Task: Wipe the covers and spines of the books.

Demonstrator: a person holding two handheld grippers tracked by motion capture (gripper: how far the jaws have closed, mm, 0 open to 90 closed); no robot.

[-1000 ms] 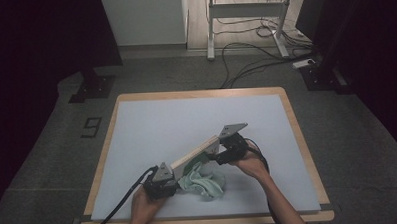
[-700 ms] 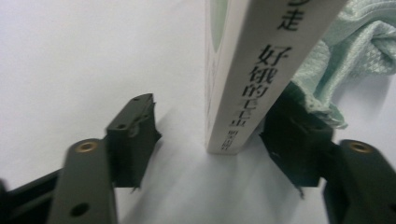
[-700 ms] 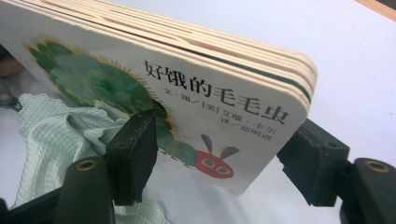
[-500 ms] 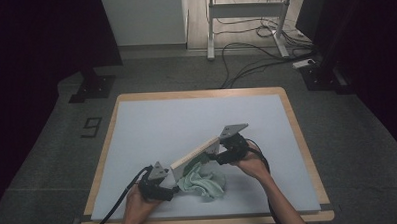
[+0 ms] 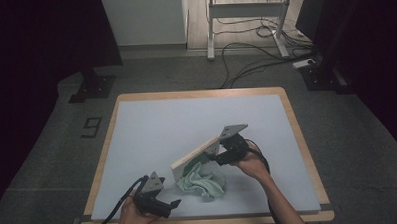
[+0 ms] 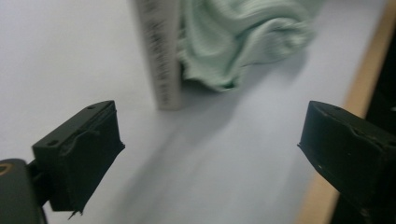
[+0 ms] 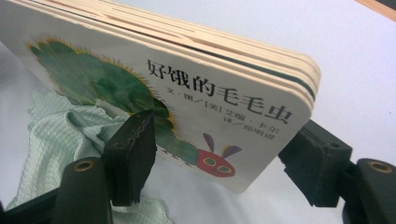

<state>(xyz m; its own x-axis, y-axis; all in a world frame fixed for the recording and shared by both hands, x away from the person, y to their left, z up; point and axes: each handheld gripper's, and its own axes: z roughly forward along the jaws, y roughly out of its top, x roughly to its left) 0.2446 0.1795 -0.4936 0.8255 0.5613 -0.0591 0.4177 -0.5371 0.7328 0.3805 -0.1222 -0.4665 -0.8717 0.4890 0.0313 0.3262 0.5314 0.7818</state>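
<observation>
the right gripper [image 5: 215,156] clamps the board book [image 5: 195,158], tilting it off the green cloth [image 5: 201,181] (freeing it); the left gripper [image 5: 171,205], jaws just opened wide and empty, sits clear.

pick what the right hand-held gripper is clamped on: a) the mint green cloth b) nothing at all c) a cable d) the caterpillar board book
d: in the right gripper view the right hand-held gripper has its jaws on both sides of the caterpillar board book, holding it tilted over the mint green cloth that lies crumpled on the table.
</observation>
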